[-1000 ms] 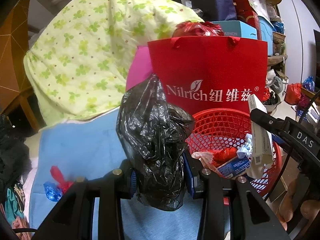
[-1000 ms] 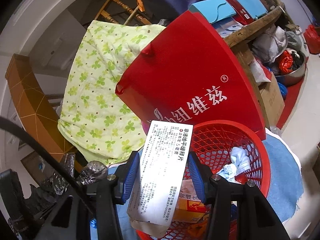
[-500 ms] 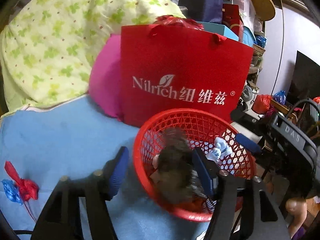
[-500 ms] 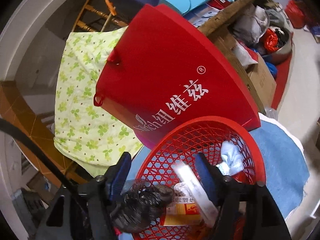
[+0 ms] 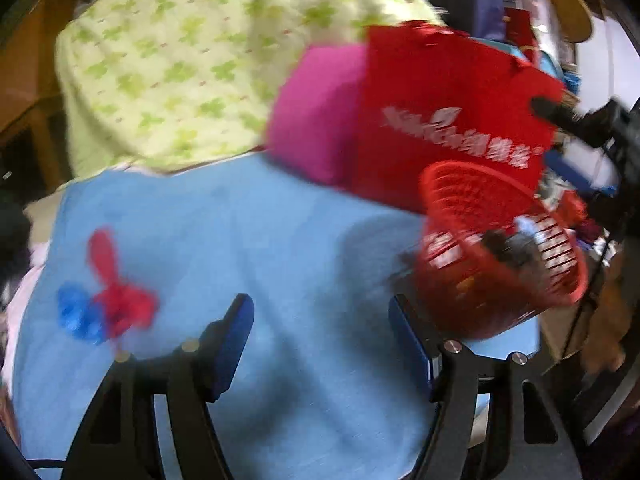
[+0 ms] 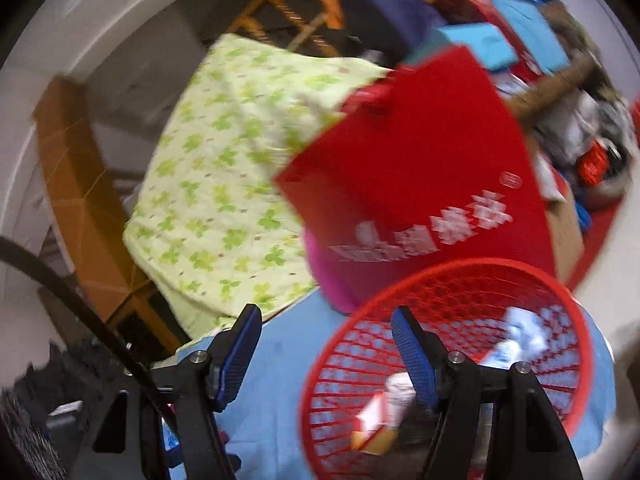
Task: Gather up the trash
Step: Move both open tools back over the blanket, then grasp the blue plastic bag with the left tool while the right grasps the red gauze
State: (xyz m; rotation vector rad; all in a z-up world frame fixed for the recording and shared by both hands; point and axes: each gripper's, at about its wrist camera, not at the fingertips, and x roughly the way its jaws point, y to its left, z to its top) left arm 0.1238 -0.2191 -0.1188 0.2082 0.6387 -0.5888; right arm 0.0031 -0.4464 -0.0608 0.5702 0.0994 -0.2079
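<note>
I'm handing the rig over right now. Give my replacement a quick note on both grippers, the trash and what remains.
Left hand-held gripper: open, empty, over the blue cloth.
Right hand-held gripper: open, empty, at the red basket rim.
Done: black bag and paper scraps lie in the basket.
Left: the red and blue wrappers on the cloth, off the left gripper's left finger. Frames are blurred, so recheck.

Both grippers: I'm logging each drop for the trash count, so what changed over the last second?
The left gripper let go of the black plastic bag, now lying in the red basket; its jaws stand open and have swung left over the blue cloth. The right gripper dropped its white box into the basket and is open too. The red and blue scraps stayed on the cloth.
</note>
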